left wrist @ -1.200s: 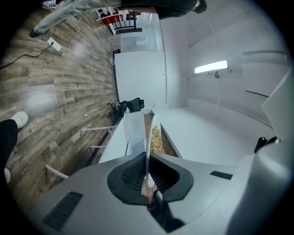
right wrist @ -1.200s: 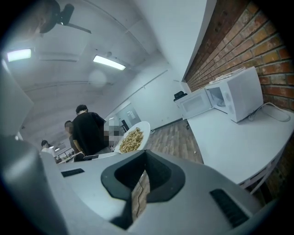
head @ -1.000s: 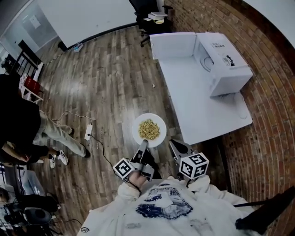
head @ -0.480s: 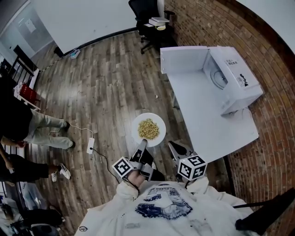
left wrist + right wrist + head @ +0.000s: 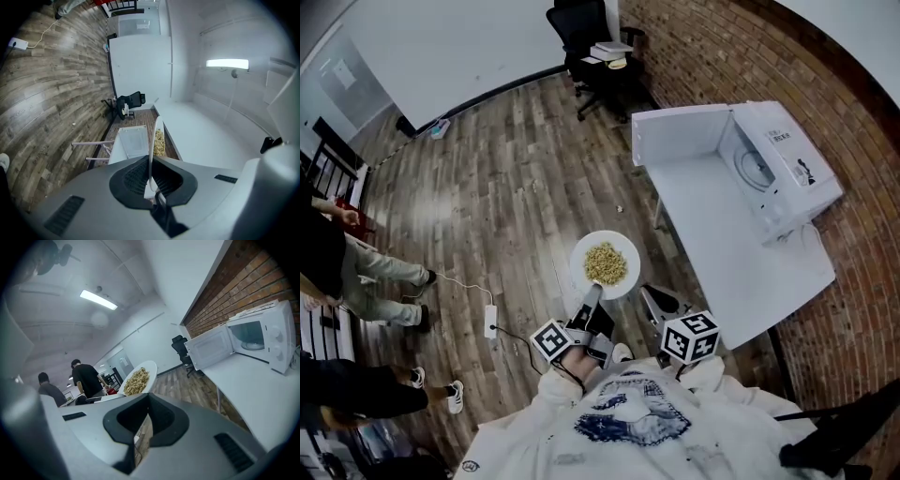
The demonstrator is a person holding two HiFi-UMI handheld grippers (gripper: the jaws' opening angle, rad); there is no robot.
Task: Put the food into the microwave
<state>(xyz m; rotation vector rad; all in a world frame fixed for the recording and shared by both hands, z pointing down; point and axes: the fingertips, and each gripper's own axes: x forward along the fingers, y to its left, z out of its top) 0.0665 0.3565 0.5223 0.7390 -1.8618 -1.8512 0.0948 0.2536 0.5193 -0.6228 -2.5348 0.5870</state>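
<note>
The left tongs (image 5: 592, 298) are clamped on the near rim of the white plate (image 5: 580, 266) – in the left gripper view that rim stands edge-on between the jaws. The food (image 5: 606, 262) lies heaped on the plate, just below the frame's middle, over the wooden floor (image 5: 516, 187). The right tongs (image 5: 653, 298), just right of the plate, are closed on nothing. The microwave (image 5: 787, 164) – door (image 5: 680, 136) swung open – sits on the white tabletop (image 5: 722, 253) at upper right, well apart from the plate.
</note>
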